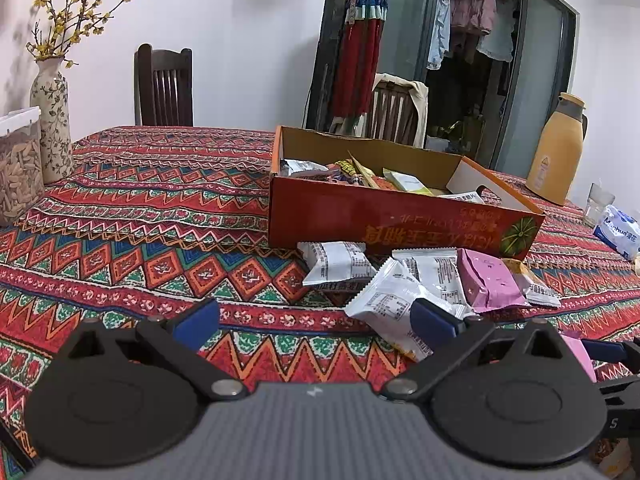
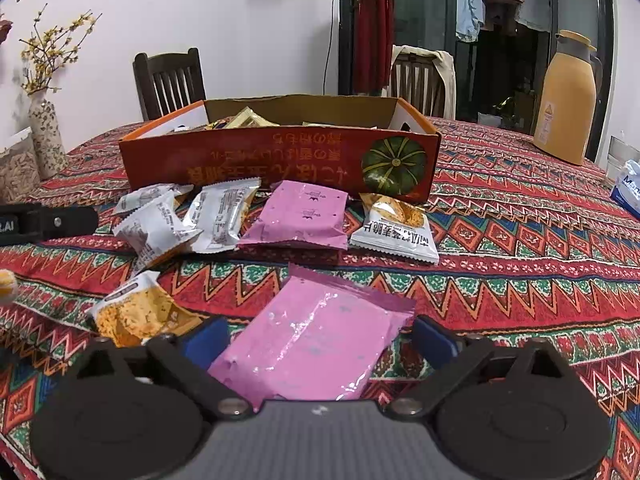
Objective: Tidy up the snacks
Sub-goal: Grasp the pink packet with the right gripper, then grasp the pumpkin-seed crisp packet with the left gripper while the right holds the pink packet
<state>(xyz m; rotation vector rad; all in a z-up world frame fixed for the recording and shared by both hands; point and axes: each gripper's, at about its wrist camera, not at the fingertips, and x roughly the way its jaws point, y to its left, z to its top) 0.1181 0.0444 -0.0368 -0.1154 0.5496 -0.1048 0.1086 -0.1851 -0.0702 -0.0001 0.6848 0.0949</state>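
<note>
**Pink packet lined up between the right tongs**

We have the right tongs (image 2: 320,338) spread wide with a pink packet (image 2: 312,340) lying flat on the worktop (image 2: 520,248) between the blue pads, not yet pinched; placed this way, closing would catch it across its width. Our left tongs (image 1: 316,320) are spread too, holding nothing, low over the cloth just beside a white packet (image 1: 390,304). The remaining loose snacks, another pink packet (image 2: 298,216) and several white and orange ones, sit in a cluster against the front wall of the orange box (image 2: 280,160), which already holds several snacks, so we judge that it is their destination.
</note>
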